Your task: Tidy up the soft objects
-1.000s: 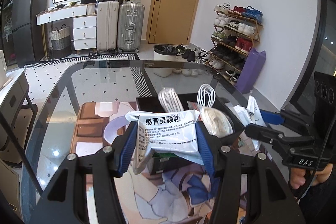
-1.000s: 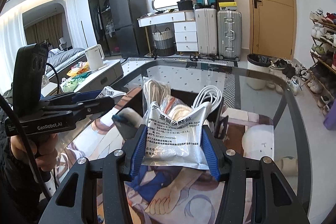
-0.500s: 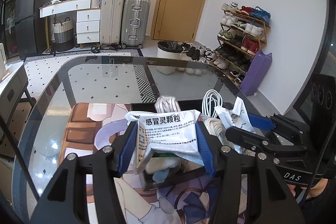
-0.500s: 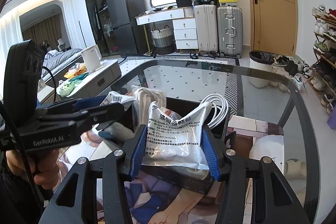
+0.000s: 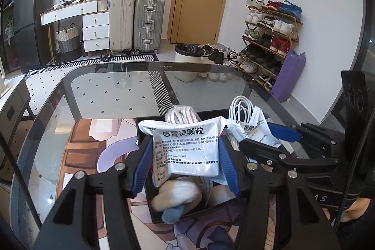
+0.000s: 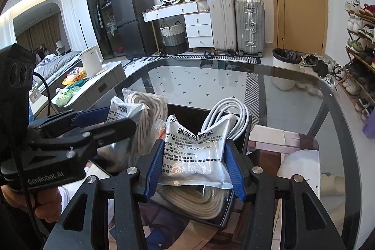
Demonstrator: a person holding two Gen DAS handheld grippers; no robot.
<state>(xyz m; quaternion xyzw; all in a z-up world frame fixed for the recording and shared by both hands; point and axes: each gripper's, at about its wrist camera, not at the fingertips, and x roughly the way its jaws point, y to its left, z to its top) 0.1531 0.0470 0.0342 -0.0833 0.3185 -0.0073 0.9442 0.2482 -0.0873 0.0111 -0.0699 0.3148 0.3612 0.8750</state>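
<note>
My left gripper [image 5: 185, 165] is shut on a white medicine sachet [image 5: 187, 149] with Chinese print and holds it over a black box [image 5: 145, 130]. My right gripper [image 6: 194, 168] is shut on a second sachet of the same kind [image 6: 194, 154], also over the black box [image 6: 247, 135]. In the box lie a white and blue plush [image 5: 175, 200], a bagged coil of beige rope [image 6: 145, 114], a white cable coil [image 6: 232, 111] and a flat beige rope coil [image 6: 196, 200]. Each gripper shows in the other's view: the right one [image 5: 269, 142], the left one [image 6: 98, 121].
The box stands on a printed mat [image 5: 82, 156] on a glass table [image 5: 105, 86]. Beyond the table are suitcases [image 5: 136, 22], a white bin [image 5: 187, 62], a shoe rack [image 5: 269, 39] and a side counter with a kettle [image 6: 90, 60].
Both grippers have moved forward and lower over the box, each still holding its sachet. The box's contents now show under the sachets.
</note>
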